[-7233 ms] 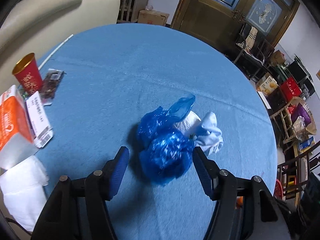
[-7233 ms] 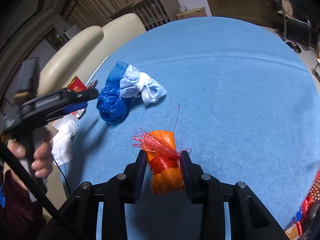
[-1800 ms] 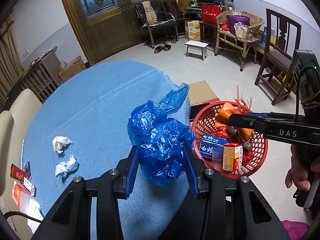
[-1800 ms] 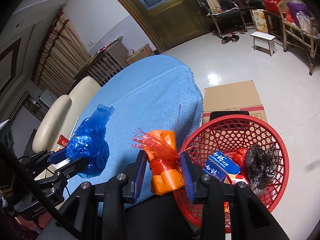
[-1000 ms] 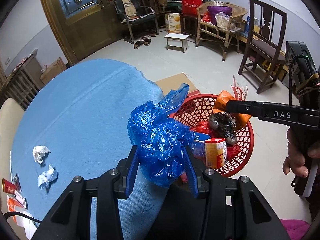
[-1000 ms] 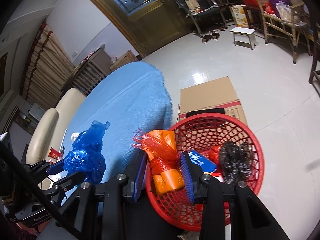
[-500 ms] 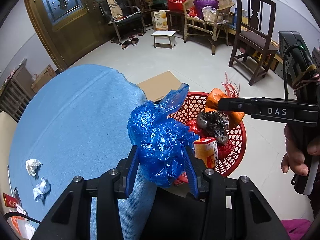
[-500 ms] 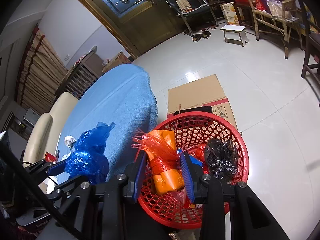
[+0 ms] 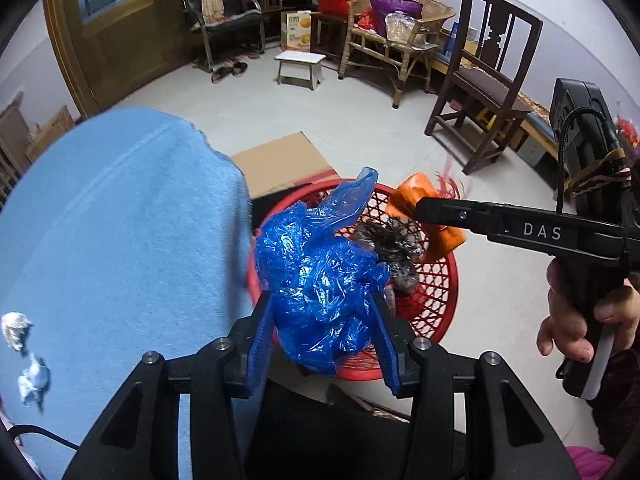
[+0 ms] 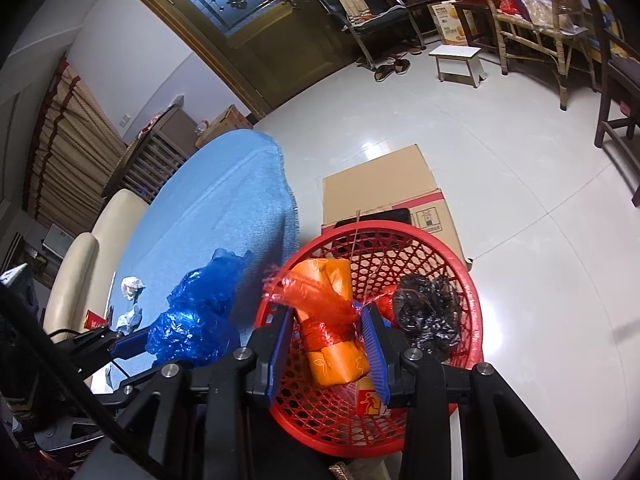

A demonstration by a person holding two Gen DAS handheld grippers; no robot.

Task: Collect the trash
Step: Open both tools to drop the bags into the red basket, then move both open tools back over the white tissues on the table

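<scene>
**Trash held over the red basket, one bundle per gripper**

Left wrist view. Blue plastic bag [image 9: 320, 284], crumpled, sits pinched between the blue pads of the left gripper [image 9: 325, 336], jaws closed against both its sides. The bag hangs past the edge of the blue tablecloth [image 9: 112, 232], above the near rim of the red basket [image 9: 440, 280] on the floor. A dark crumpled bag [image 9: 390, 248] lies inside the basket. The right gripper [image 9: 424, 210] reaches in level from the right, side-on, "DAS" printed on its body; the person's right hand [image 9: 580, 320] wraps the handle below. An orange package [image 9: 416, 200] shows at its tip, over the basket's far side. Two wads of tissue [image 9: 16, 330] lie on the cloth at far left. Flat cardboard [image 9: 280, 164] lies behind the basket.

Right wrist view. Right gripper [image 10: 328, 346] points down into the basket [image 10: 460, 264]. Its jaws are set narrow on the orange package [image 10: 336, 356], which is wrapped in red netting and stands roughly upright between the pads, above the basket's interior. The dark bag [image 10: 426, 312] lies just right of it. The left gripper [image 10: 132, 344] comes in from the left, carrying the blue bag [image 10: 196, 320] beside the basket's left rim.
</scene>
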